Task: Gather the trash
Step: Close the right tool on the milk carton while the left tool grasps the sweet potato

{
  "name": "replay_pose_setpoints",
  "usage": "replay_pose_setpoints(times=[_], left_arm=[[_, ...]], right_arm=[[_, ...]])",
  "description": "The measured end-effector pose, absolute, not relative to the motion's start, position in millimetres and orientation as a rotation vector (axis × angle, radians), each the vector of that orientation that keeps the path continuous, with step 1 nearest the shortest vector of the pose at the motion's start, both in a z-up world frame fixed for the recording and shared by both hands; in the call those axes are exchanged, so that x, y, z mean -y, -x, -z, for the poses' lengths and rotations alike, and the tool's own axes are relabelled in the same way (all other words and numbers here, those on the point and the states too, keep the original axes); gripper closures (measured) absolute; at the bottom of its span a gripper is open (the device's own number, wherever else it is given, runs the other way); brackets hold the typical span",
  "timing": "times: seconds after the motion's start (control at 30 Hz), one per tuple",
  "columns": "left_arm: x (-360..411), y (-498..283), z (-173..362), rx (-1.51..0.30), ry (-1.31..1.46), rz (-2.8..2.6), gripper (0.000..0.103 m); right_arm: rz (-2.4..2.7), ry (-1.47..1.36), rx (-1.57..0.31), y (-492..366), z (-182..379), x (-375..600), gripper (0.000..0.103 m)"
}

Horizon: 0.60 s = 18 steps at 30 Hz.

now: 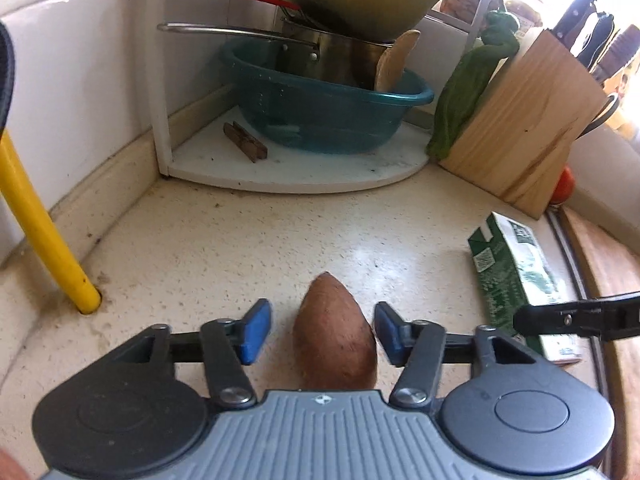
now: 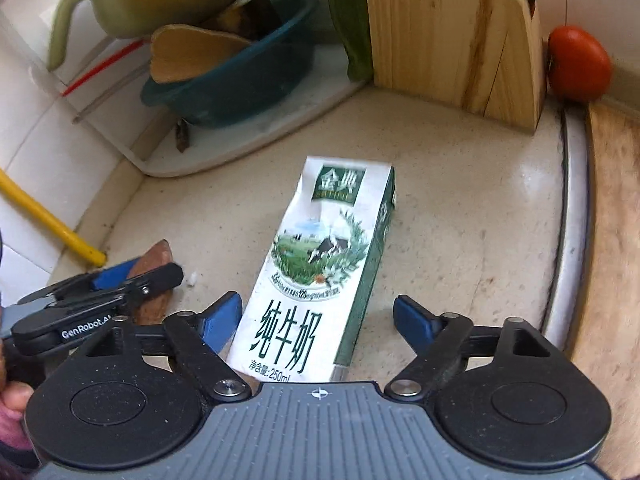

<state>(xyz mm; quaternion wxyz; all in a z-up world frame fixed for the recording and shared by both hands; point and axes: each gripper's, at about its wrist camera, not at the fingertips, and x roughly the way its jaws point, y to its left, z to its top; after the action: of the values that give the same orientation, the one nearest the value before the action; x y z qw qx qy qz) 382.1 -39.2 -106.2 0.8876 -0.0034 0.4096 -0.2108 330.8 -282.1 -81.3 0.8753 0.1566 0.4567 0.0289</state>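
Nothing's grabbed yet, looks like. Left gripper [image 1: 322, 330] is spread wide around the sweet potato [image 1: 335, 336] on the near counter [image 1: 224, 240]; right gripper [image 2: 318, 322] gapes around the milk carton [image 2: 320, 276] lying flat just right of it. Both pickups left.
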Motion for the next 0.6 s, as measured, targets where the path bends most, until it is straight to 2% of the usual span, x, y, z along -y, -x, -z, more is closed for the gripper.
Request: replay_pose_setpoints(times=[0.07,0.13,0.17,0.2,0.27,0.4,0.6], left_arm=[[46.8,-381.5,108.4,-0.832,-0.022,0.428,0.039],[53.8,-380.0,110.5,-0.81,-0.048,0.429,0.04],[55.4,-378.6,110.8,-0.805,-0.047,0.427,0.047],[56.0,-376.6,109.4,-0.805,-0.038,0.444,0.061],[53.9,-375.1,106.9,-0.831,-0.008,0.479,0.069],[47.7,-369.5,104.6,-0.871,0.071,0.507,0.071],[44.1,-350.8,92.2,-0.857,0.108,0.524,0.071]], right_arm=[[-0.076,-0.32,-0.945,-335.4,81.4,276.2,0.014],[-0.055,-0.265,-0.915,-337.1,83.7,273.3,0.025],[-0.05,-0.233,-0.91,-336.7,83.3,272.2,0.027],[-0.064,-0.245,-0.915,-335.6,82.4,274.1,0.03],[-0.092,-0.281,-0.924,-331.3,81.2,280.3,0.034],[-0.129,-0.41,-0.924,-318.8,77.7,297.4,0.041],[-0.162,-0.421,-0.894,-301.7,65.5,296.4,0.043]])
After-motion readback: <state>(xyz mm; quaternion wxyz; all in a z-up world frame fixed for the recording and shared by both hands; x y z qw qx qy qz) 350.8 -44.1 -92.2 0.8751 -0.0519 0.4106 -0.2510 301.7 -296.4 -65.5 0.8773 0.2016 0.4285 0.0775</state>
